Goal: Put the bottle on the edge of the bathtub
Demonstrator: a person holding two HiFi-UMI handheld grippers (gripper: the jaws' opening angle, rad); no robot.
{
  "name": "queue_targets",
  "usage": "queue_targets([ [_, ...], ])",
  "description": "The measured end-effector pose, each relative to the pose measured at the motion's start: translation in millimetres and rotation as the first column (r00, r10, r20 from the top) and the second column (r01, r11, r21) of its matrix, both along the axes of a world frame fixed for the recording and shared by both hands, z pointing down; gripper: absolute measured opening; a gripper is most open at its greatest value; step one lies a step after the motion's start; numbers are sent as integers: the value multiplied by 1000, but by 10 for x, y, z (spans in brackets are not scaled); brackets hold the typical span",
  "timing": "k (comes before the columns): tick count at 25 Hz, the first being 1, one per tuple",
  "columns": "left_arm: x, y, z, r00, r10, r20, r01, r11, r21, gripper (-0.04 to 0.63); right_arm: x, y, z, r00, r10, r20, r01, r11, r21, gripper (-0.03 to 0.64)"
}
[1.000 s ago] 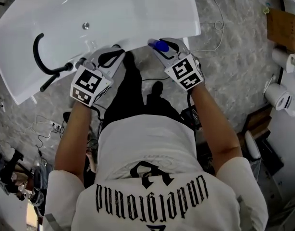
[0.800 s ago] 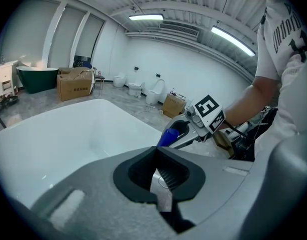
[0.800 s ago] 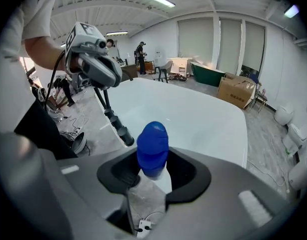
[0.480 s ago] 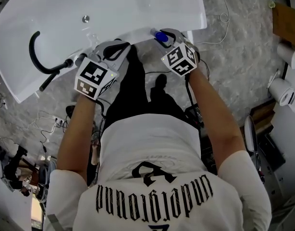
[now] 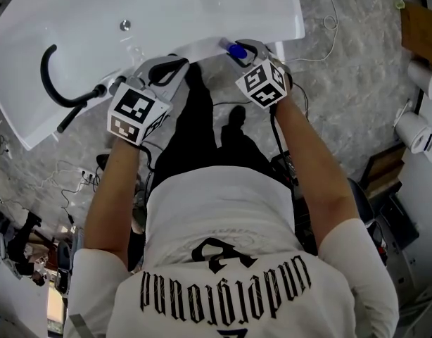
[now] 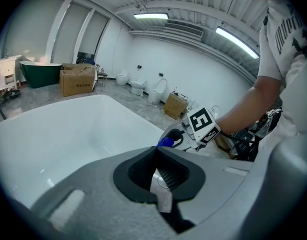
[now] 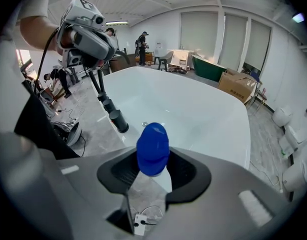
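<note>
A clear bottle with a blue cap stands upright between the jaws of my right gripper, which is shut on it. In the head view the bottle and the right gripper sit over the near rim of the white bathtub. My left gripper hovers by the same rim, a little to the left, jaws together with nothing in them. In the left gripper view its jaws meet over the bathtub, and the right gripper with the blue cap shows beyond.
A black curved faucet with hose is mounted at the tub's left end, and its posts show below the left gripper. A drain sits in the basin. Cables lie on the marble floor. Toilets and boxes stand at right.
My right gripper has come down with the bottle toward the tub's near rim. The left gripper has sunk slightly and stays shut.
</note>
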State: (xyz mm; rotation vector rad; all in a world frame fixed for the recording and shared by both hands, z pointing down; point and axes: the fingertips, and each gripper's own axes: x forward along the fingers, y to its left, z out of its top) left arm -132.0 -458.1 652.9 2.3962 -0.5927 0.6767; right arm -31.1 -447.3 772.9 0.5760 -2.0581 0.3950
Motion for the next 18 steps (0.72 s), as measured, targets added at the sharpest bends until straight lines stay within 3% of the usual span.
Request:
queue_targets([
  [8,5,24,26,1000,-13,-4,13,1000,-6,6,-26,1,25,1000,10,7,-10,1000,-4,158],
  [18,50,164,-43,1000,-24,-3,24,1000,7,6,17,101,-125,998,29,59,-29,1000,-6,225],
])
